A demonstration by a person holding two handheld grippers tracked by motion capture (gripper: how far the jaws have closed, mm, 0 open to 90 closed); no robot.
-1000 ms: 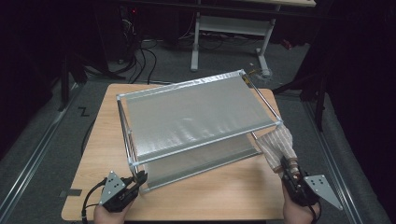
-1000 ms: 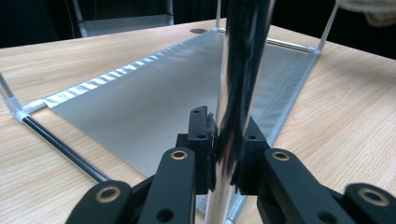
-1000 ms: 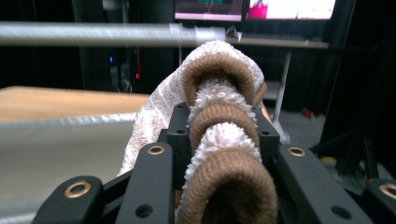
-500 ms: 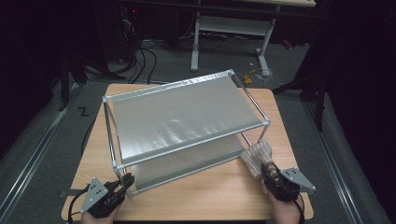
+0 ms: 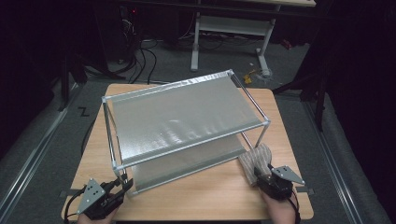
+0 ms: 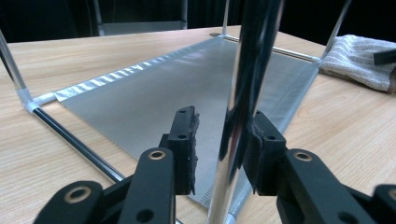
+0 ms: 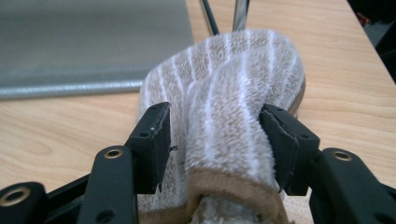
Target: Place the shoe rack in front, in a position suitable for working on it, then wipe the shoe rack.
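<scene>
A two-tier metal shoe rack (image 5: 182, 116) with silver fabric shelves stands on the wooden table (image 5: 210, 196). My left gripper (image 5: 126, 186) is at its front left corner. In the left gripper view its jaws (image 6: 224, 121) have just been opening and straddle the chrome corner post (image 6: 243, 93), with a gap at the left pad. A beige and white striped fuzzy slipper (image 5: 256, 158) lies on the table by the rack's front right leg. My right gripper (image 5: 259, 173) sits at its near end. Its jaws (image 7: 215, 126) have just been opening around the slipper (image 7: 224, 84), and the left pad stands off it.
A white-legged desk (image 5: 229, 32) and loose cables (image 5: 140, 56) sit on the floor beyond the table. Bare wood runs along the front edge between my two hands. The slipper (image 6: 359, 58) also lies at the far right in the left gripper view.
The rack has shifted left and settled flat on the table. The slipper has come down beside its front right leg. Both grippers' jaws have spread wider.
</scene>
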